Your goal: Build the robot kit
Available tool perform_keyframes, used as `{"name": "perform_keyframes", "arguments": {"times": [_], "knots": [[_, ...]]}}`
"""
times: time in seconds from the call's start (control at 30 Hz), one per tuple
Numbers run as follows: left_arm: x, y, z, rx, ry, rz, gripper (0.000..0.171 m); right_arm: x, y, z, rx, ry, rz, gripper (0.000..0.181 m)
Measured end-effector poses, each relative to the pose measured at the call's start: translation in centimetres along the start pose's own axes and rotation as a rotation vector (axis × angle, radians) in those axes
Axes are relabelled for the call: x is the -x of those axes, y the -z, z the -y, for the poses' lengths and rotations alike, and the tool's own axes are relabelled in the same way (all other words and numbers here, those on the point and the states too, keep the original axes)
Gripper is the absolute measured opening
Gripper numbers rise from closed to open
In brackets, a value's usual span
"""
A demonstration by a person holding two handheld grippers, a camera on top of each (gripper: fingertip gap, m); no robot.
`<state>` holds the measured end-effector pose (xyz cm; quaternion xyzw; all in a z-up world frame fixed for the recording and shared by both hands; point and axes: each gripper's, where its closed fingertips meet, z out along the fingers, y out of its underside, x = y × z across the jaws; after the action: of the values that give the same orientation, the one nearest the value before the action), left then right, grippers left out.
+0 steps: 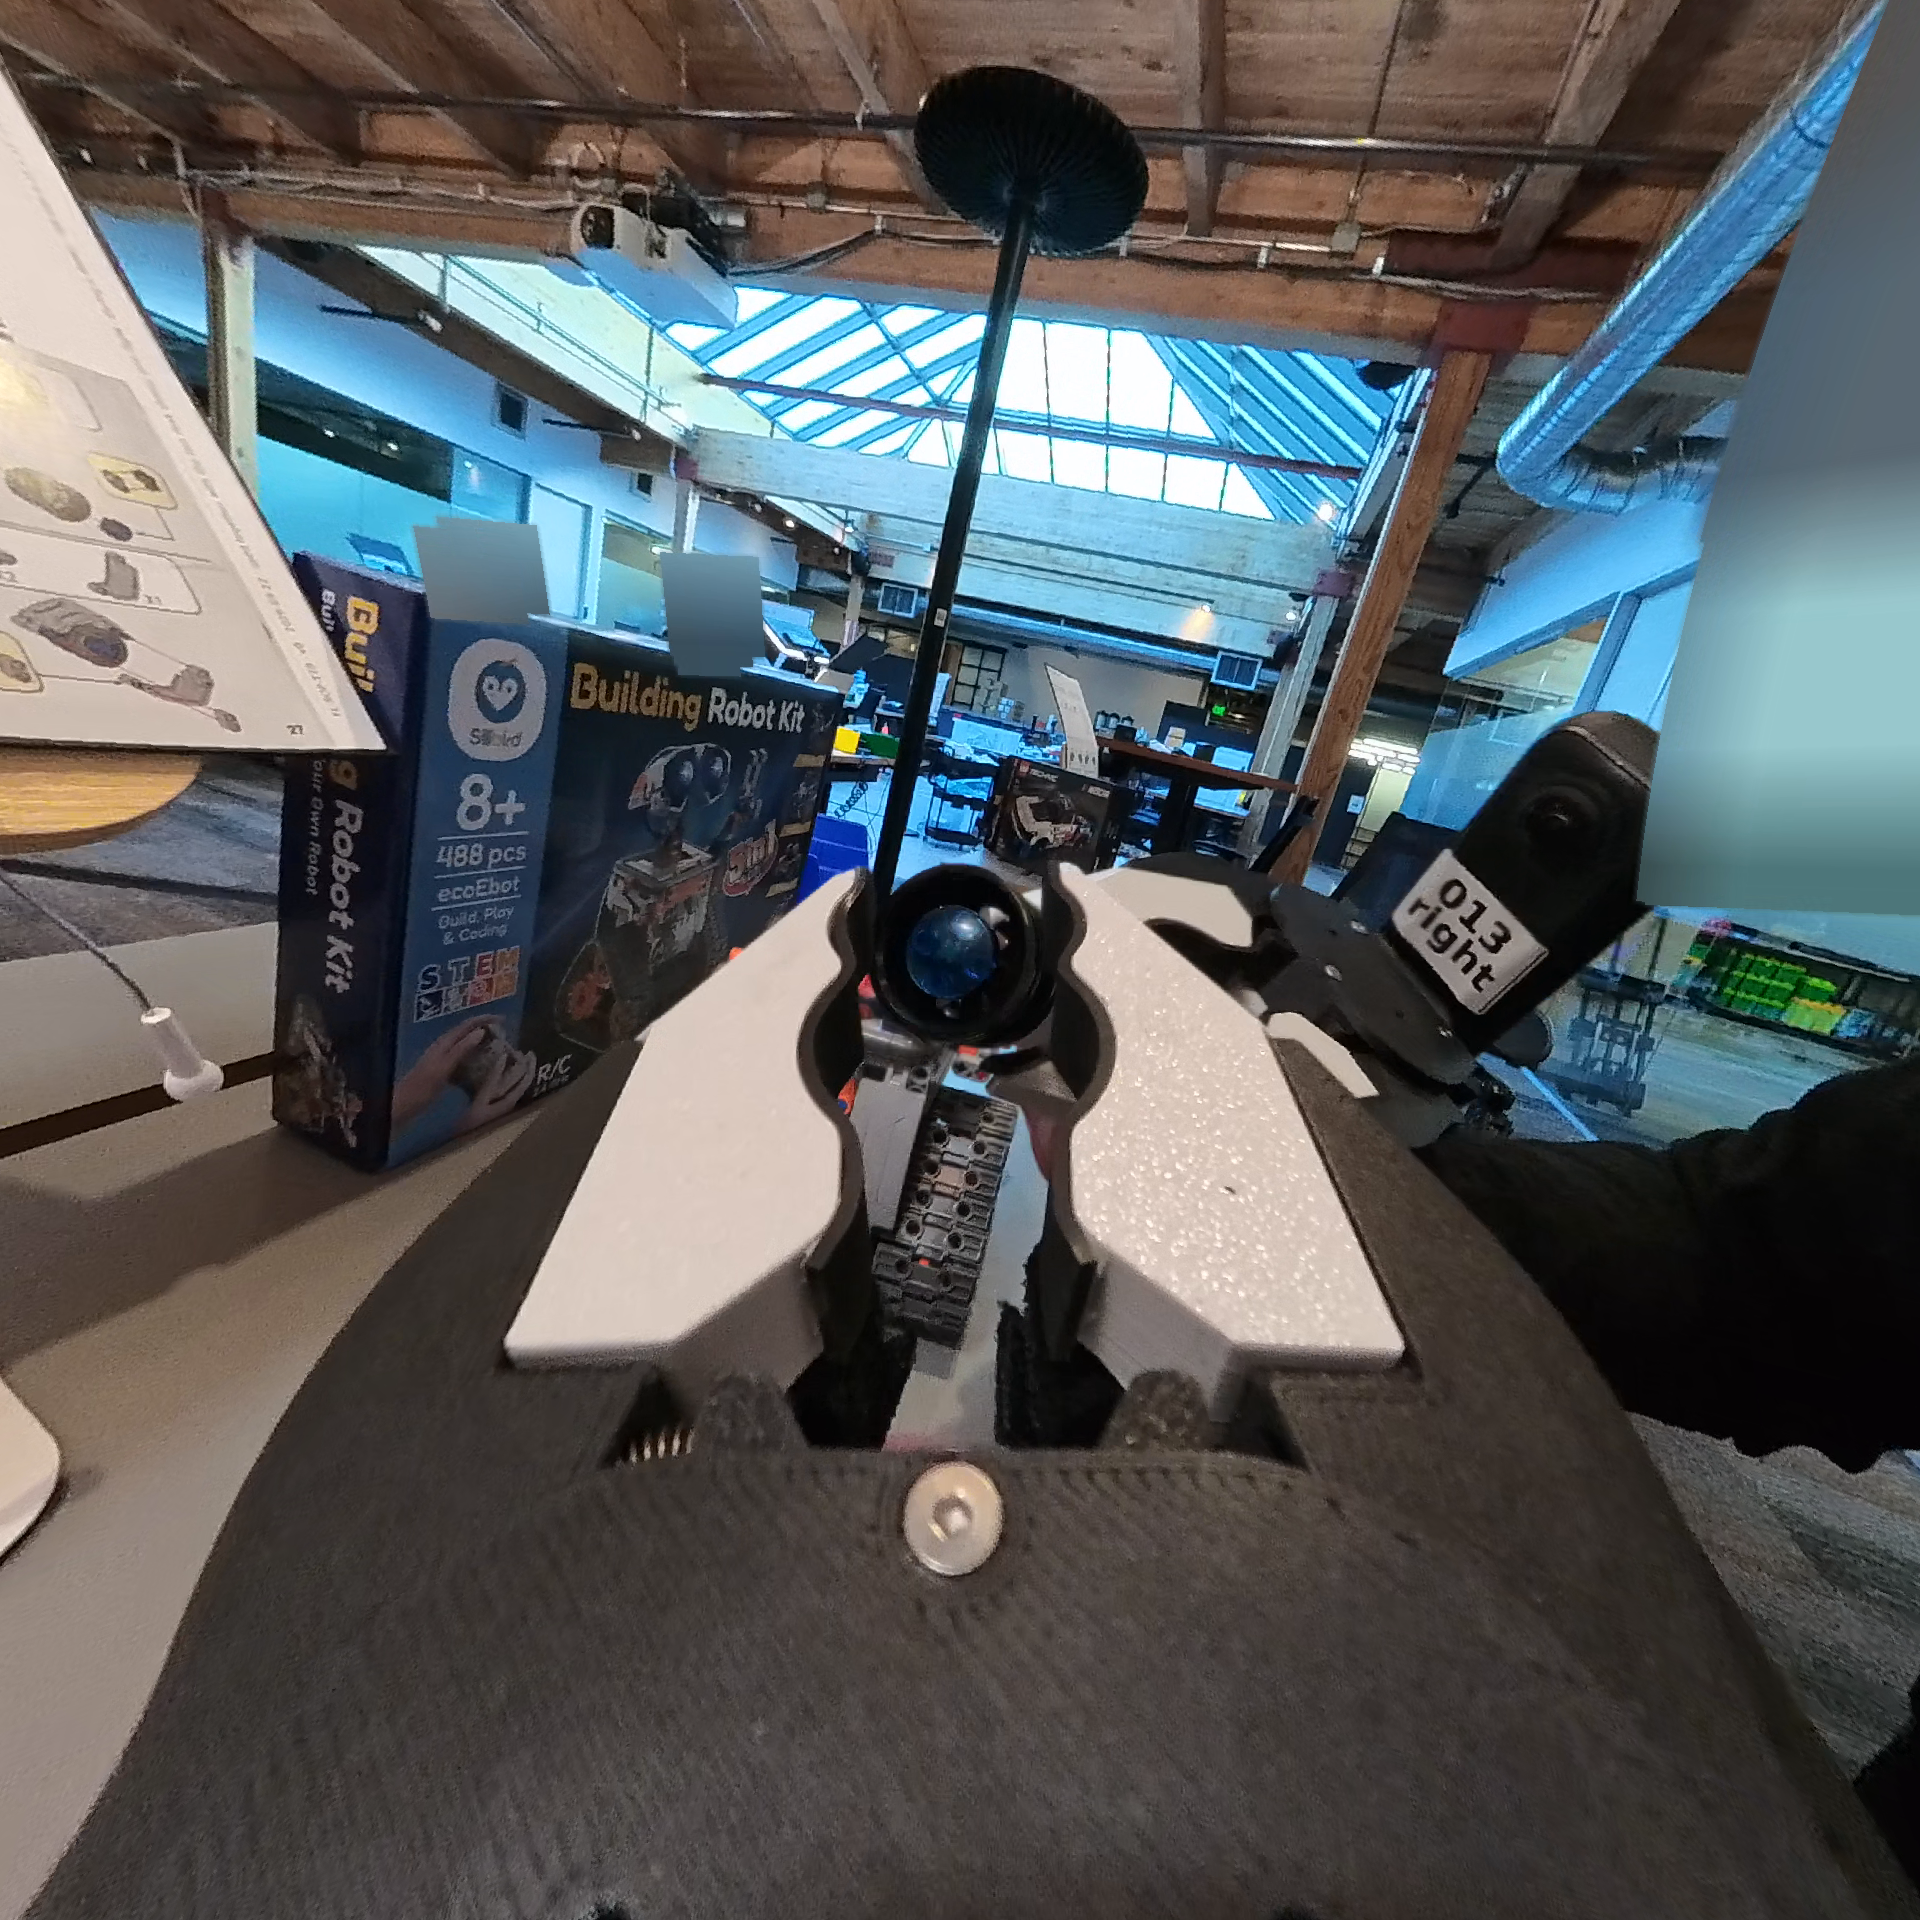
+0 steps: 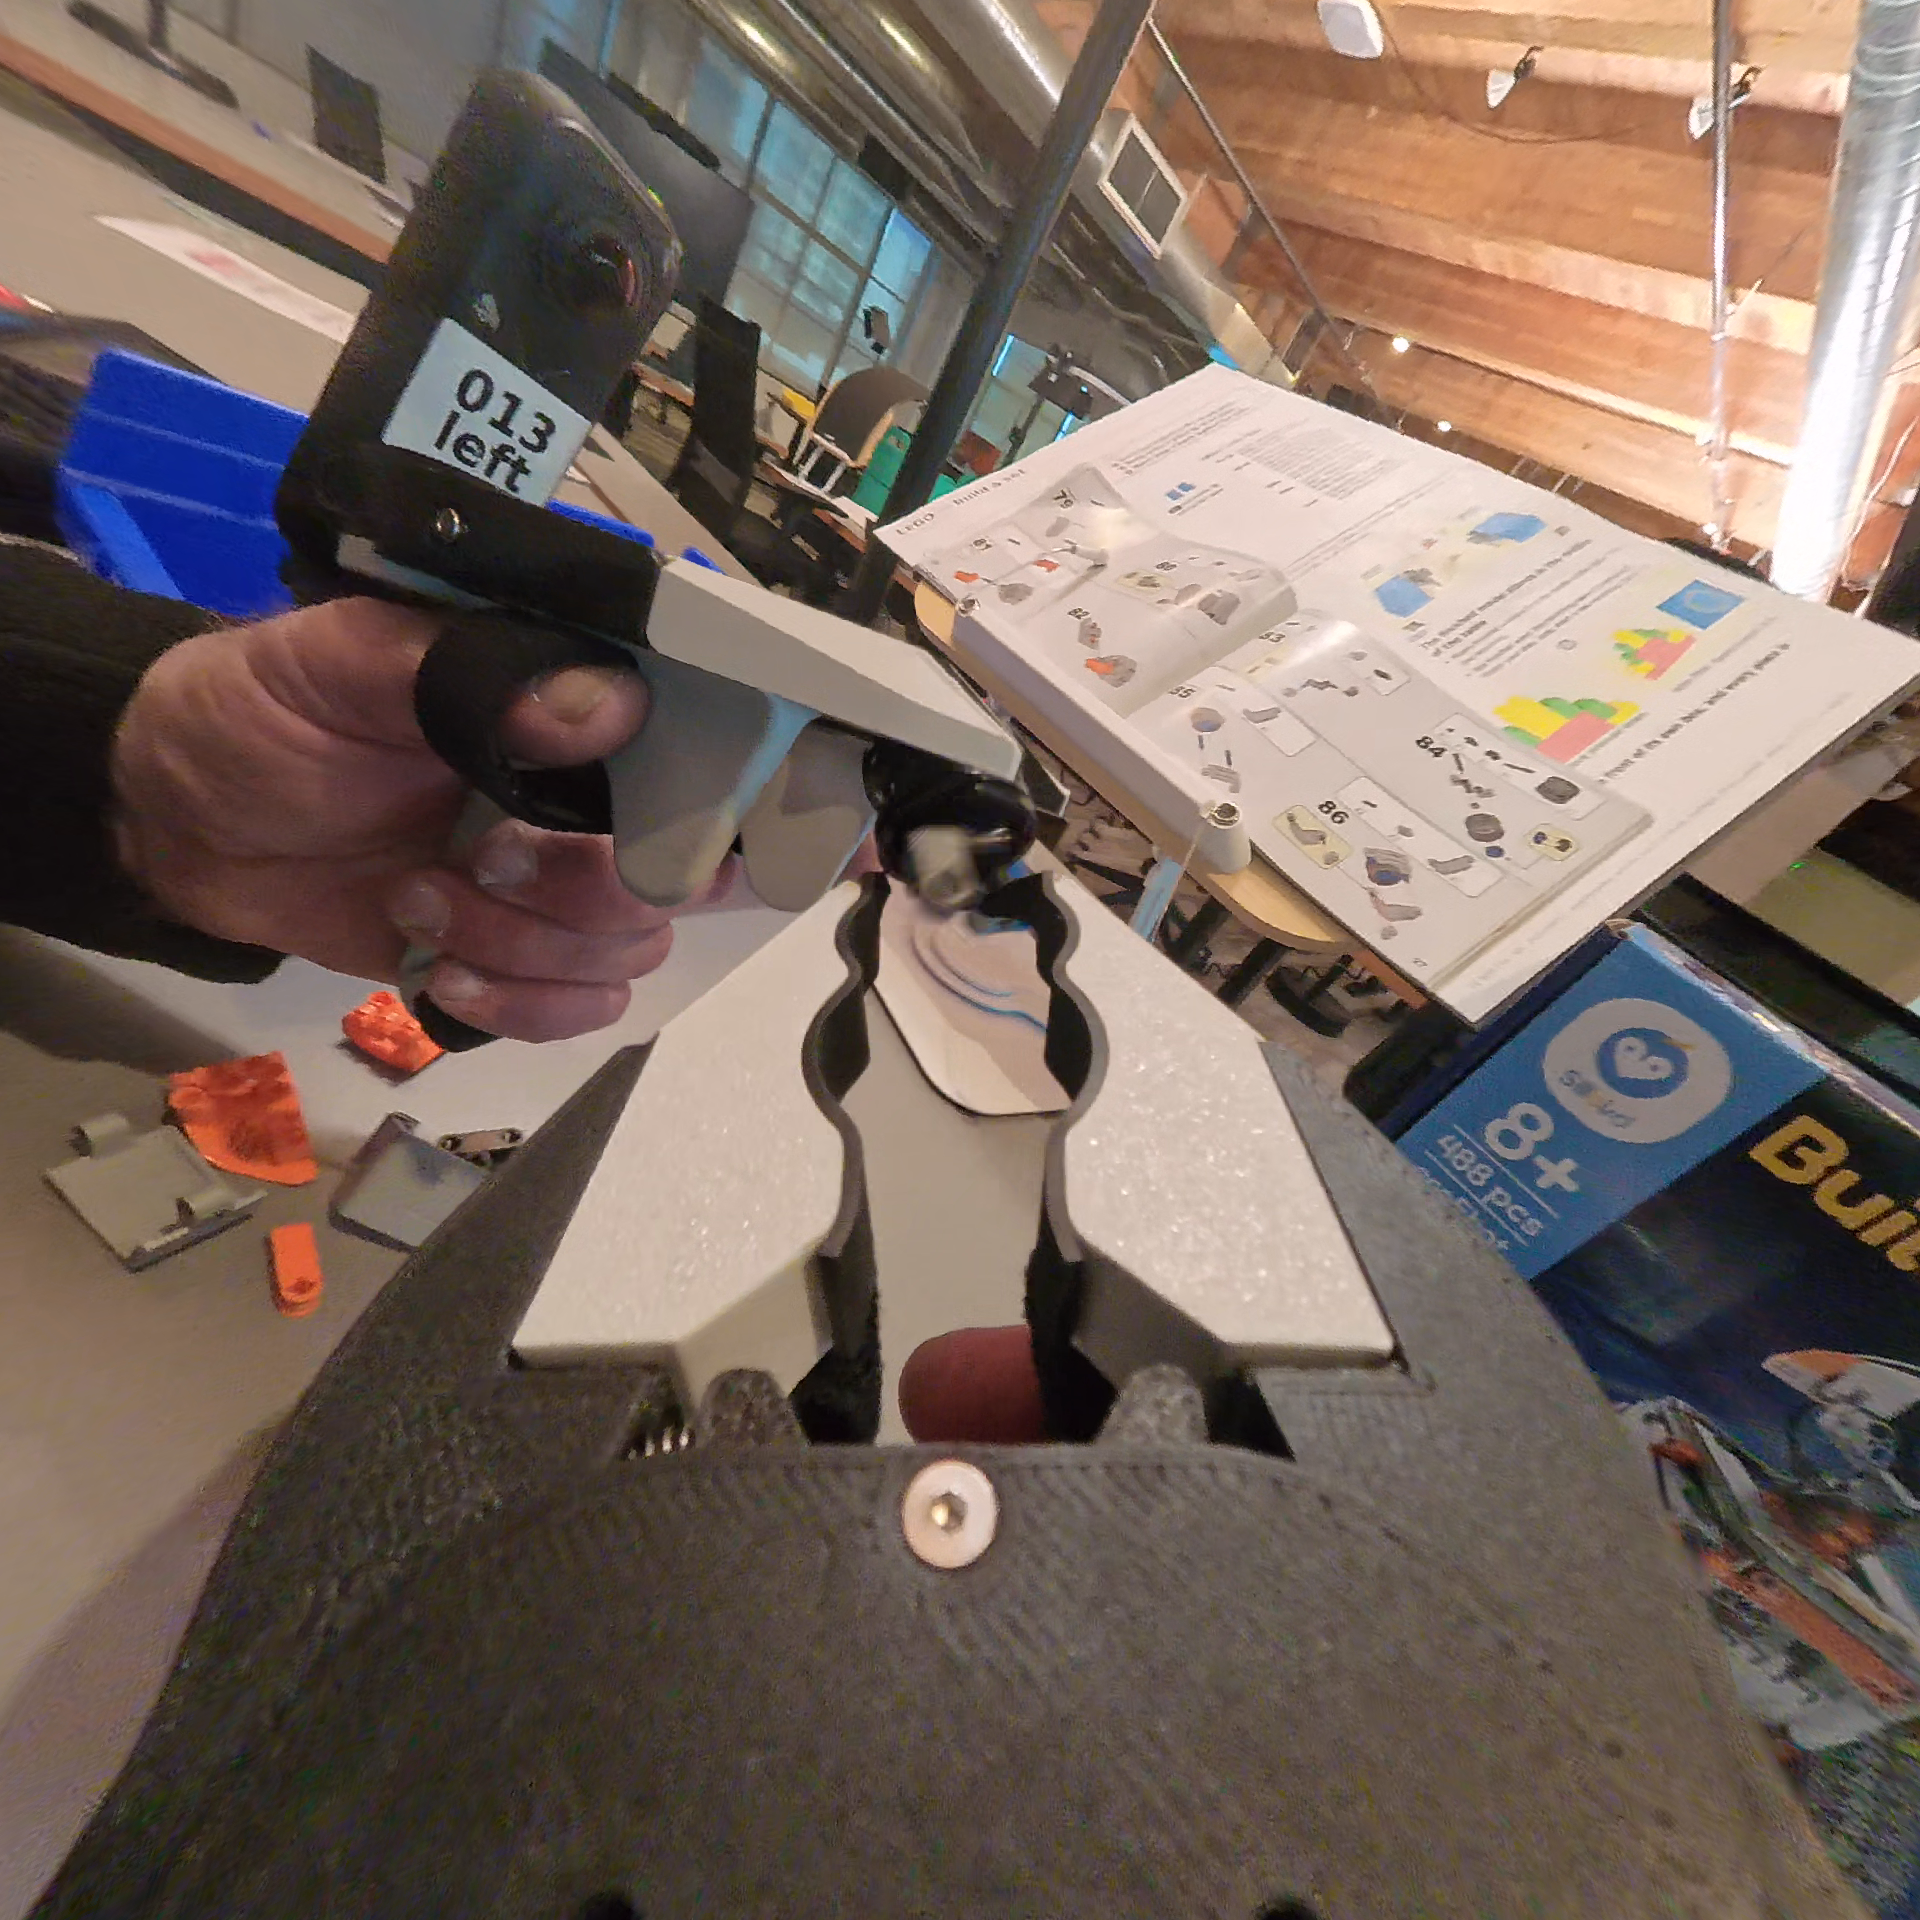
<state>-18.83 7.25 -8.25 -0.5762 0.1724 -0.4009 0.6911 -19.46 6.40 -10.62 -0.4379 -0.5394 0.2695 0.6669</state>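
My left gripper (image 1: 956, 935) is shut on a black round eye piece with a blue dome (image 1: 951, 961). It holds the piece above a dark tracked brick model (image 1: 940, 1195) that shows between the fingers. In the right wrist view, a hand (image 2: 312, 790) holds the left gripper (image 2: 935, 790), which has the black eye piece (image 2: 956, 805) at its tips. My right gripper (image 2: 956, 894) meets it from below, with its tips closed around a small grey connector (image 2: 940, 873) on that piece. The right gripper's camera (image 1: 1558, 831) shows at the right of the left wrist view.
An open instruction booklet (image 2: 1351, 644) lies on a tilted stand. A blue robot kit box (image 1: 540, 883) (image 2: 1662, 1195) stands on the grey table. Orange parts (image 2: 244, 1117), grey plates (image 2: 156, 1195) and a blue bin (image 2: 177, 468) are at the left. A black pole (image 1: 956, 540) rises behind. My left and right fingertips are right by each other.
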Motion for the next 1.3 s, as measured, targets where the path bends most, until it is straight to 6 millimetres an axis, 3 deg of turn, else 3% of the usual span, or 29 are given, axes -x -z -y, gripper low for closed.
{"name": "perform_keyframes", "arguments": {"times": [0.73, 0.97, 1.3], "knots": [[-0.2, -0.2, -1.3, 0.051, -0.058, 0.002, 0.029, 0.6, -0.1, -1.1, 0.037, 0.012, 0.068, 0.023], [-0.1, -0.2, -1.5, 0.060, -0.089, 0.013, 0.030, 0.2, 0.1, -1.2, 0.054, 0.106, 0.037, 0.023], [0.1, -0.1, -1.4, 0.061, -0.113, 0.017, 0.032, -0.7, 0.3, -1.3, 0.056, 0.110, 0.015, 0.023]]}}
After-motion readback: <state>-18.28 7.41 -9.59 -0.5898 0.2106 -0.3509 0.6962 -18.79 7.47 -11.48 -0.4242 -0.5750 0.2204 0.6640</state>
